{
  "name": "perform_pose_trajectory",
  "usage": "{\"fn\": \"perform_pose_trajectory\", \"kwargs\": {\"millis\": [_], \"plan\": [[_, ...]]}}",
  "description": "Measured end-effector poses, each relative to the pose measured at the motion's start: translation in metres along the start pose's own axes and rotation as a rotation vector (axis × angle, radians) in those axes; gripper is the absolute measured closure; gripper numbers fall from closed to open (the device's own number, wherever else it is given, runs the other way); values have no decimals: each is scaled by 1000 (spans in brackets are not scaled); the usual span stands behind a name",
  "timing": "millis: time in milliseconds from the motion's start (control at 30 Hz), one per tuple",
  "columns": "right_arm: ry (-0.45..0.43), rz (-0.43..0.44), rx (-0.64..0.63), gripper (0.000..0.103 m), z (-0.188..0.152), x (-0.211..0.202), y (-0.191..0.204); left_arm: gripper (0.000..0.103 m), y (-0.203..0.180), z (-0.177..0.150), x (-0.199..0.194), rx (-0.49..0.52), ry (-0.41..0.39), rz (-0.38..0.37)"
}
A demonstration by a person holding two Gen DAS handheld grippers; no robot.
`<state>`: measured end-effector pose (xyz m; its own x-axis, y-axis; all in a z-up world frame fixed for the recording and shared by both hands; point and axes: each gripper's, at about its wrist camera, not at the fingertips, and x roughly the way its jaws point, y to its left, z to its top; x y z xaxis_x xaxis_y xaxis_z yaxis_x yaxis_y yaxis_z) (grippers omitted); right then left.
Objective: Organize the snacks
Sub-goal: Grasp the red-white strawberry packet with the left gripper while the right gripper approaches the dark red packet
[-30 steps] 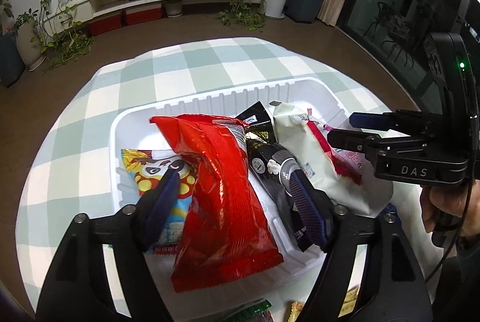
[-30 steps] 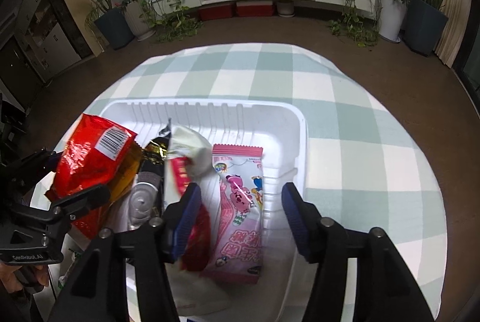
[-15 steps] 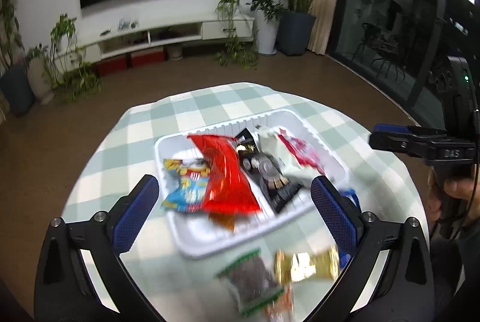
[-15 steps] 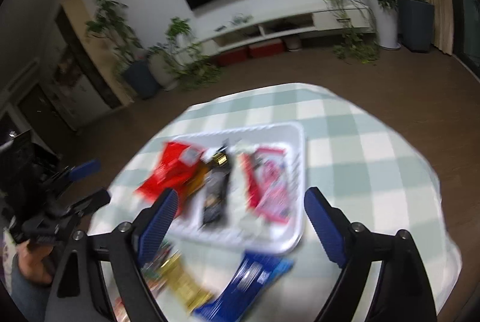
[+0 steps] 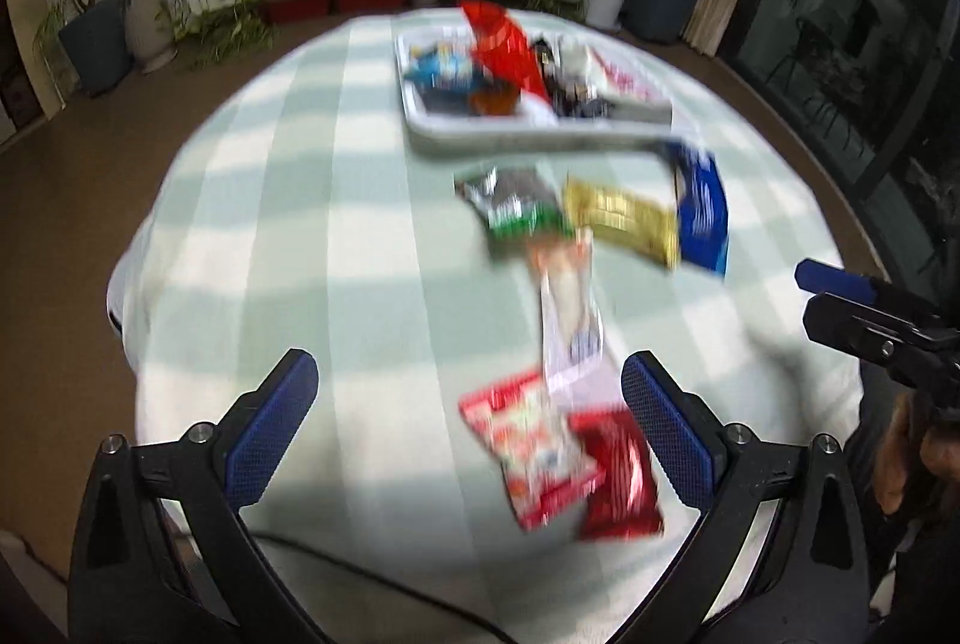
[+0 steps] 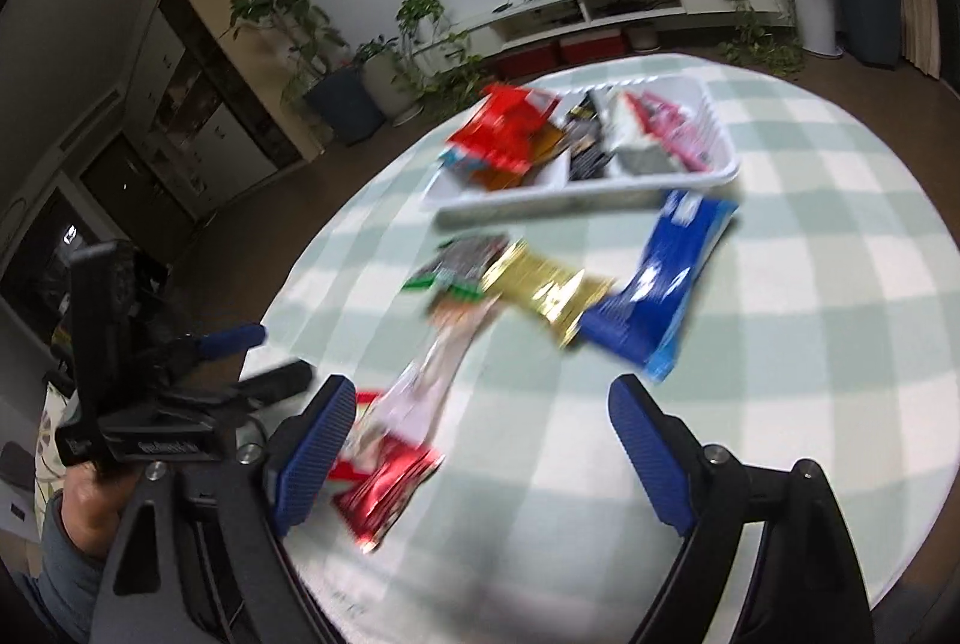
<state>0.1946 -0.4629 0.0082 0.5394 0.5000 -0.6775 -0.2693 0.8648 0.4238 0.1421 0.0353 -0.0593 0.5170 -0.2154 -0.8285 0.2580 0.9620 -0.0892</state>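
A white tray at the table's far side holds several snack packs, a large red bag among them. Loose packs lie nearer on the checked cloth: green-black, gold, blue, a white stick pack, two red packs. My left gripper is open and empty above the near red packs. My right gripper is open and empty, also low over the near table. Both views are blurred.
The round table with a green-and-white checked cloth stands on a brown floor. A TV shelf and potted plants line the far wall. Each gripper shows in the other's view, at the right edge and the left.
Both grippers have pulled back and up from the tray to the near side of the table, opening wide. The tray now looks far off, and loose packs have come into view.
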Motion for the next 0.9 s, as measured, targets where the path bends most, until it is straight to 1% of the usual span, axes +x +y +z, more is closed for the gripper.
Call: {"fn": "perform_pose_trajectory", "kwargs": {"millis": [67, 133, 233, 333, 400, 433, 467, 500, 567, 733, 833, 900], "plan": [[26, -3, -14, 15, -10, 5, 10, 0, -5, -11, 6, 2, 22, 4], [46, 5, -24, 15, -20, 8, 18, 0, -9, -17, 9, 9, 27, 8], [62, 4, -36, 15, -31, 11, 26, 0, -16, -15, 16, 23, 39, 26], [70, 0, -40, 15, -37, 13, 28, 2, -17, -14, 28, 33, 70, 53], [77, -21, -45, 15, -40, 13, 28, 10, -17, -16, 38, 29, 100, 48], [77, -21, -45, 15, -41, 13, 28, 20, -16, -17, 41, 29, 111, 48], [78, -15, -40, 15, -41, 13, 28, 26, -17, -18, 46, 30, 128, 48], [78, -16, -38, 15, -42, 13, 27, 28, -17, -20, 48, 29, 135, 44], [70, -32, -43, 15, -42, 11, 27, 29, -15, -23, 53, 28, 143, 46], [70, -58, -42, 15, -43, 10, 25, 30, -14, -22, 56, 39, 140, 60], [79, -60, -44, 15, -45, 13, 26, 29, -16, -18, 61, 60, 141, 75], [86, -60, -49, 15, -47, 14, 28, 31, -17, -17, 61, 75, 135, 72]]}}
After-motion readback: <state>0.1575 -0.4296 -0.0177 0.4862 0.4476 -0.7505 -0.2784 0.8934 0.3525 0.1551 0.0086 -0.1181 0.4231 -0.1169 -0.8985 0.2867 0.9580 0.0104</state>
